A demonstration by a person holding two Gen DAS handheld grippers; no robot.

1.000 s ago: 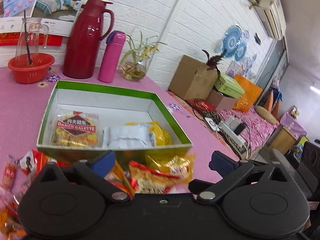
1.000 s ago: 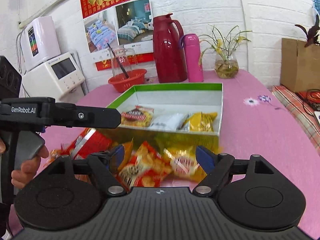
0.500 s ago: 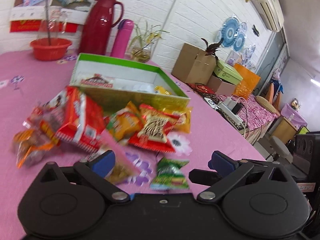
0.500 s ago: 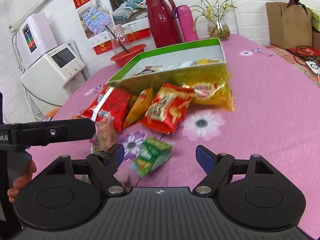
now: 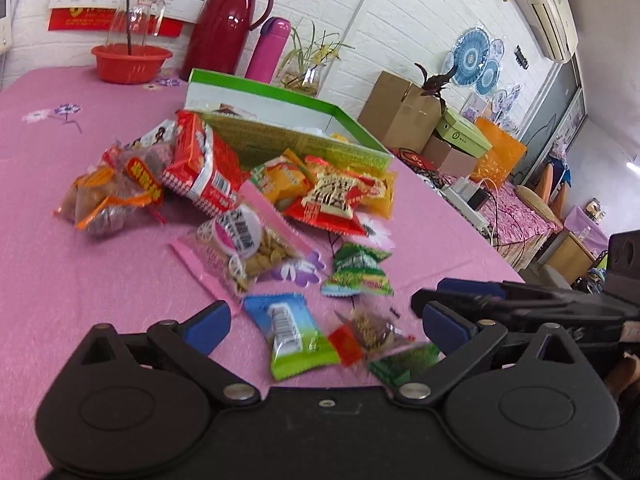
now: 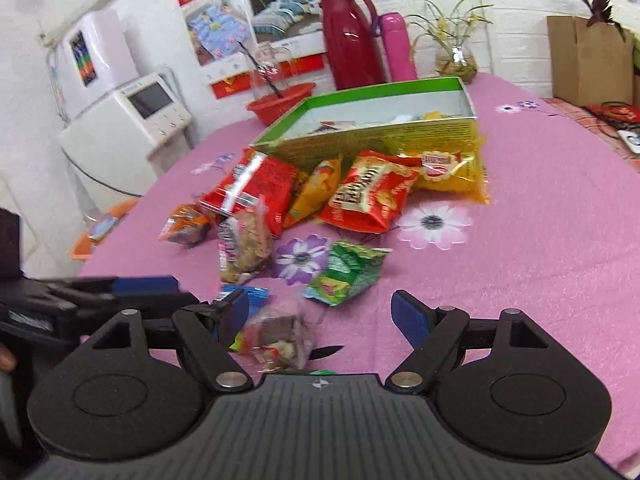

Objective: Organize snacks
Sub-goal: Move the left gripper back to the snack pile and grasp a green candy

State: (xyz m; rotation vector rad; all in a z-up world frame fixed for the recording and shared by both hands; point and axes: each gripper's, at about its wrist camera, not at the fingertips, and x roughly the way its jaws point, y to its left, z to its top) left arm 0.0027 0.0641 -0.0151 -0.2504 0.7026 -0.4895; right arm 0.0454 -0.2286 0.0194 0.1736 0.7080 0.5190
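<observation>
From the left wrist camera, the left gripper hangs low over the pink tablecloth with its blue-tipped fingers spread wide and nothing between them. Just ahead lie a blue-and-green packet, a small clear packet and a green packet, with a pink bag of nuts beyond. Farther back a heap of red, orange and yellow snack bags rests against the green box, which already holds a few packets. The right gripper pokes in from the right. From the right wrist camera, the right gripper is also spread wide and empty, hovering above the clear packet. The green packet lies just ahead, the snack bags against the box behind it. The left gripper shows at the left edge.
</observation>
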